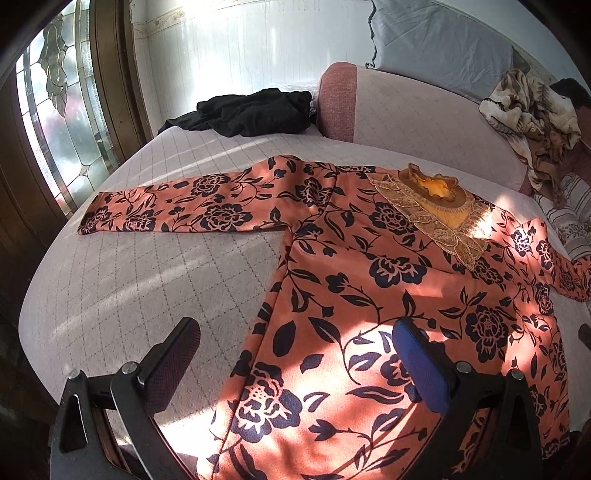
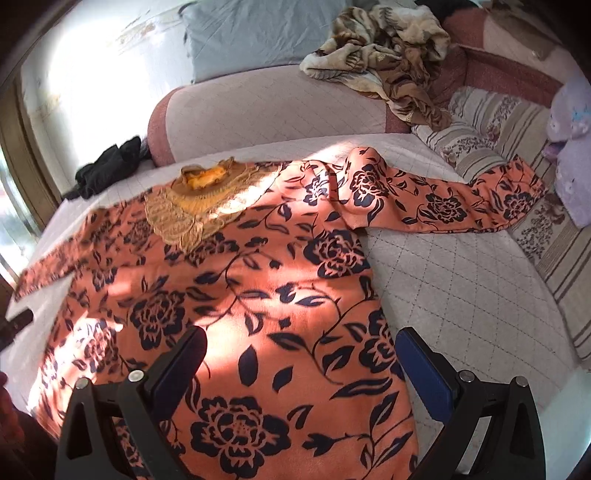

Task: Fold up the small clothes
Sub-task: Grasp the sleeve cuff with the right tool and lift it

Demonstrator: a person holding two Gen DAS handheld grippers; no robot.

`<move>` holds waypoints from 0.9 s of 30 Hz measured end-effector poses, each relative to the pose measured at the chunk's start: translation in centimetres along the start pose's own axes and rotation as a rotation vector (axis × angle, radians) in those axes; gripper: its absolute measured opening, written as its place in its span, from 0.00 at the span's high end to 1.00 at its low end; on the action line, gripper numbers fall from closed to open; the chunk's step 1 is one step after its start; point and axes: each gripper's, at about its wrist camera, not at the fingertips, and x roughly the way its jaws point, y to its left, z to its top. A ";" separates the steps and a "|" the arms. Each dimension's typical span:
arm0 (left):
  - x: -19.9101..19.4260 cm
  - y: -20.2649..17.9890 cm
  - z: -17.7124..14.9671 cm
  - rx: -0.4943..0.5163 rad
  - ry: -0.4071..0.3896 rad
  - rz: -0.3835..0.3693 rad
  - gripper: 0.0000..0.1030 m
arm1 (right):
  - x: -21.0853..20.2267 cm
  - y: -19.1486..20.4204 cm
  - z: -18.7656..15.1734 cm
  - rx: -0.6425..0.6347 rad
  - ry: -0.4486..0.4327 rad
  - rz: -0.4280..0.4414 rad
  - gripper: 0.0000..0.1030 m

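Note:
An orange garment with dark floral print [image 1: 369, 288] [image 2: 258, 280] lies flat, face up, on the quilted bed, with a gold lace collar [image 1: 432, 206] [image 2: 199, 206] at the far end. One sleeve [image 1: 173, 206] stretches out to the left; the other sleeve [image 2: 443, 203] reaches right, partly bunched at the shoulder. My left gripper [image 1: 299, 354] hovers open over the garment's lower left edge, nothing between its fingers. My right gripper [image 2: 303, 362] hangs open above the lower right edge, also empty. The left gripper's tip [image 2: 16, 323] shows at the right wrist view's left margin.
A black garment [image 1: 255, 114] [image 2: 107, 166] lies at the far left by a pink bolster [image 1: 406, 110] [image 2: 258, 110]. A crumpled brown blanket [image 1: 535, 122] [image 2: 391, 55] and a grey pillow [image 2: 255, 33] sit behind. Striped bedding [image 2: 498, 129] lies at the right. A glass door [image 1: 59, 110] stands left.

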 end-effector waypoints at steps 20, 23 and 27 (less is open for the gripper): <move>9.8 12.8 2.1 -0.298 0.077 0.137 0.00 | 10.0 -29.4 16.7 0.499 -0.133 -0.595 0.37; 9.9 13.6 2.1 -0.331 0.078 0.133 0.00 | 11.3 -31.0 17.5 0.541 -0.102 -0.666 0.53; 10.2 15.2 2.1 -0.428 0.086 0.103 0.00 | 12.0 -29.8 19.8 0.438 -0.076 -0.598 0.96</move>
